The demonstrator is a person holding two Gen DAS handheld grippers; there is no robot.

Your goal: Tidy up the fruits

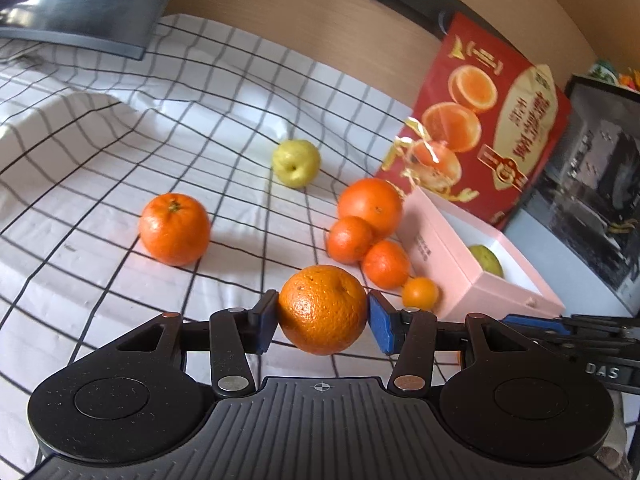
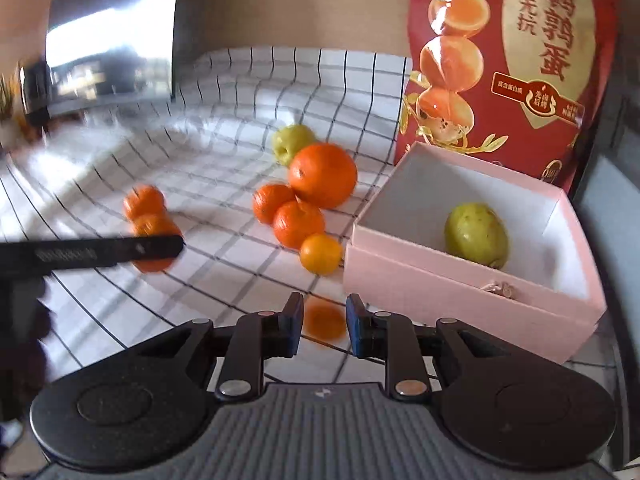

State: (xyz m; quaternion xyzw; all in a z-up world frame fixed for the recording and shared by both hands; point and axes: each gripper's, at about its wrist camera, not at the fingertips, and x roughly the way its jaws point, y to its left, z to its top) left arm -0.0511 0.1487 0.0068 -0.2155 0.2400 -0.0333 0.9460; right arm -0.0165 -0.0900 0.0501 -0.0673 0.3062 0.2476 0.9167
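Oranges are spread on a checked cloth over the counter. One orange is clamped between the blue pads of the left gripper, fingers partly spread, pads pressed on both sides.

Right gripper: fingers drawn in as narrow as they go. A blurred small orange is seen in the gap; whether the pads press it or it lies on the cloth behind cannot be told.

Around:
- Cluster of four oranges packed just beside the pink box, smallest one nearest the box wall.
- Single orange set apart to the left.
- Yellow-green fruit lies farther back on the cloth.
- Red carton stands behind the box, partly overlapped by it.
- Dark monitor at back left.

View differences:
- Right wrist view looks into the box: one green fruit lies on the white lining; the left view shows only its top.
- Left gripper's finger is seen in the right view as a dark bar crossing blurred orange fruit.
- Right gripper's arm edges into the left view at far right.
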